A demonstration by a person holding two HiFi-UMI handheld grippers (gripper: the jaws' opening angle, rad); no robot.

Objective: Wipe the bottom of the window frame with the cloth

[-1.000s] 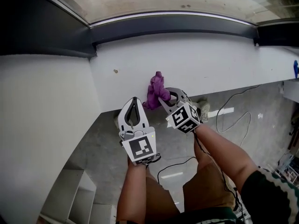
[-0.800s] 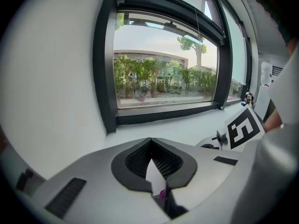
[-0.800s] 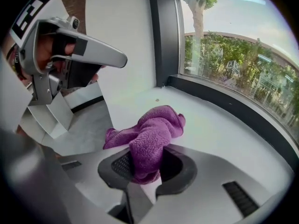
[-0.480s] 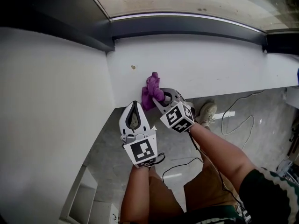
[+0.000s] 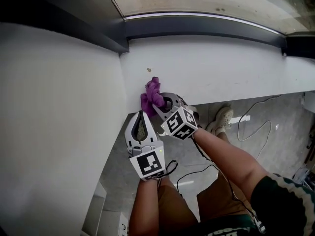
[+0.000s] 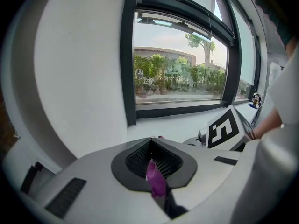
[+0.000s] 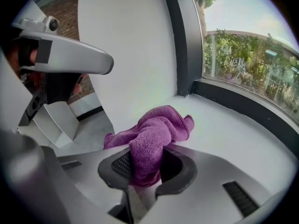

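Cloth point(image 5: 150, 95), purple and bunched, rests on the white sill point(image 5: 226, 68) near its left corner, pinched in the right tongs point(image 5: 158, 103). The left tongs point(image 5: 140, 116) are closed, a purple sliver point(image 6: 156, 180) between them.

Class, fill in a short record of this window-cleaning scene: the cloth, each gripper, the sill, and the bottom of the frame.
Cloth: purple cloth, bunched, lying on the sill near its front edge.
Right gripper: shut on the purple cloth.
Left gripper: jaws together, just short of the sill edge; a purple sliver shows in its gap, grip unclear.
Sill: white, with a small brown speck beyond the cloth.
Frame bottom: dark rail at the sill's far side, apart from the cloth.
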